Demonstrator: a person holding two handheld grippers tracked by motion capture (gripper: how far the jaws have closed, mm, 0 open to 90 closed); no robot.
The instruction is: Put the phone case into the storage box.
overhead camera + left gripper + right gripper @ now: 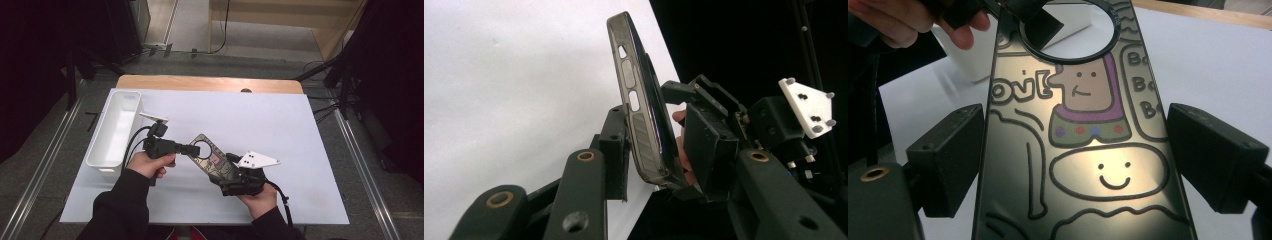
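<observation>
Both hand-held grippers, left (pixel 192 149) & right (pixel 231 176), pinch your phone case (pixel 214 161) above tabletop (pixel 280 130); next, prob. let one go.

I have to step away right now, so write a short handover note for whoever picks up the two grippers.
Right gripper: shut on the phone case across its width, held above the white table.
Left gripper: jaws either side of the case's far end by the camera hole; whether they press is unclear.
White bin: at the table's left edge.
Done: case lifted off the table.
Left: probably set it in the bin.
</observation>
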